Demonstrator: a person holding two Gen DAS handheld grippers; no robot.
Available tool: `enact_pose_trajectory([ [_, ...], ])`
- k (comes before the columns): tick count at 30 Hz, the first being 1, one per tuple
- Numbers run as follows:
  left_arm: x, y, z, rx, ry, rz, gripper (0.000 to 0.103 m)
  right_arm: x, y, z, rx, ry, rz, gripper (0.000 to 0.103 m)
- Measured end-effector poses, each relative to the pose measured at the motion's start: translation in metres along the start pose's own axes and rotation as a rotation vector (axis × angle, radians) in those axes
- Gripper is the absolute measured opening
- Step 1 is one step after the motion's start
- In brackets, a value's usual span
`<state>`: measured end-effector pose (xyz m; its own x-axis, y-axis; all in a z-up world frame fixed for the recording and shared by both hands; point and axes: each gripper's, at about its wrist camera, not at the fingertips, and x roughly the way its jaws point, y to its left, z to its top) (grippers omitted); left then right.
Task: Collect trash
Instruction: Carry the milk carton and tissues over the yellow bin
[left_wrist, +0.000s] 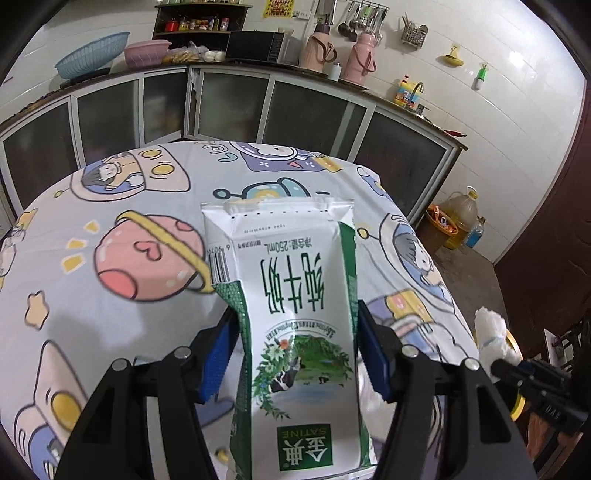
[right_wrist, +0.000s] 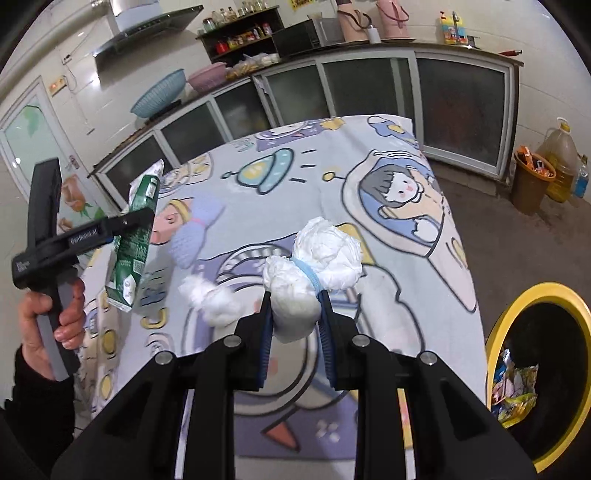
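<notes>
A: The left gripper (left_wrist: 297, 354) has its jaws partway apart and pressed on a green-and-white milk carton (left_wrist: 295, 317), held above the table (left_wrist: 110, 332); the right gripper (right_wrist: 295, 325) is pinched much narrower on a crumpled white wad (right_wrist: 310, 266) with a blue band round it, also lifted over the table.

B: So both pieces are in hand; where does the bin sit from the table?

A: The yellow-rimmed bin (right_wrist: 517, 317) stands on the floor just past the table's near right corner, close to the right gripper; wrappers already lie inside it.

B: What is left?

A: I judge both loads are not yet dropped; one more white wad (right_wrist: 210, 299) lies on the table, just left of the right gripper; beyond that, the cloth looks bare.
</notes>
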<state>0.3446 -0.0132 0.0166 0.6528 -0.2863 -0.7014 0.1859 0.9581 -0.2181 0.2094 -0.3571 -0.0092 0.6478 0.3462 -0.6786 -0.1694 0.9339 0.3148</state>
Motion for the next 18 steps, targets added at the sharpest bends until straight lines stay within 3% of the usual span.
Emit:
enact_pose_trajectory([
  [8, -0.033, 0.005, -0.046, 0.008, -0.007, -0.023, 0.059, -0.022, 0.009, -0.031, 0.016, 0.002, 0.032, 0.023],
  [18, -0.037, -0.005, -0.082, -0.003, 0.019, -0.072, 0.059, -0.036, 0.000, -0.056, 0.046, 0.004, 0.031, 0.023],
])
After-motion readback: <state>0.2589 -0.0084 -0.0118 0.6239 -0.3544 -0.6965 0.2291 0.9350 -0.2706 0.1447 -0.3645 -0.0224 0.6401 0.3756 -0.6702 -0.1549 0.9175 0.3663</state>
